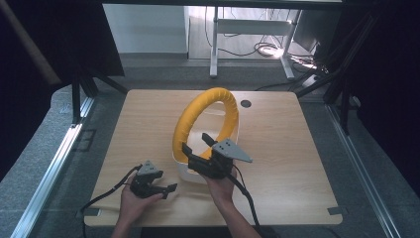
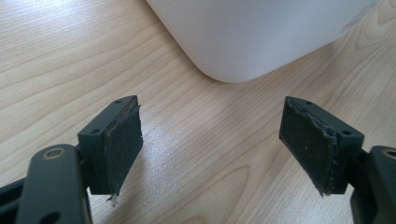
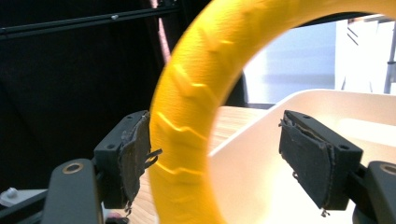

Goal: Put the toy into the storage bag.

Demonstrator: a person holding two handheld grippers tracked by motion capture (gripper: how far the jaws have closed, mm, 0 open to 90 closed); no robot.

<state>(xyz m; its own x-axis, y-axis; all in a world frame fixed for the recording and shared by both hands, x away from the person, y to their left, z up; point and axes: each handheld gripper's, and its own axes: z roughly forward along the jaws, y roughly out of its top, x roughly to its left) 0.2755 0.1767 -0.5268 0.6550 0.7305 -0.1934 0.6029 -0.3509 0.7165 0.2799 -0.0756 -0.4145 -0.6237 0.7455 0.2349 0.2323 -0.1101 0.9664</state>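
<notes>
A big yellow ring [image 1: 184,124] stands on edge in a white tub [image 1: 185,172] at the middle of the wooden table [image 1: 277,148]. My right gripper [image 1: 194,143] is at the tub's near side, jaws wide apart. In the right gripper view the ring [image 3: 191,93] rises between the jaws of that gripper [image 3: 219,158], close to the left pad [image 3: 135,154] and well away from the right one, so nothing is gripped. My left gripper [image 1: 166,189] rests low at the front left, open and empty [image 2: 212,144], pointing at the tub's rounded corner [image 2: 252,37].
A small dark round hole [image 1: 245,103] sits in the table behind the tub. Black curtains and frame legs [image 1: 81,89] flank the table. A white desk frame [image 1: 247,25] stands beyond it. Cables trail from both grippers over the front edge.
</notes>
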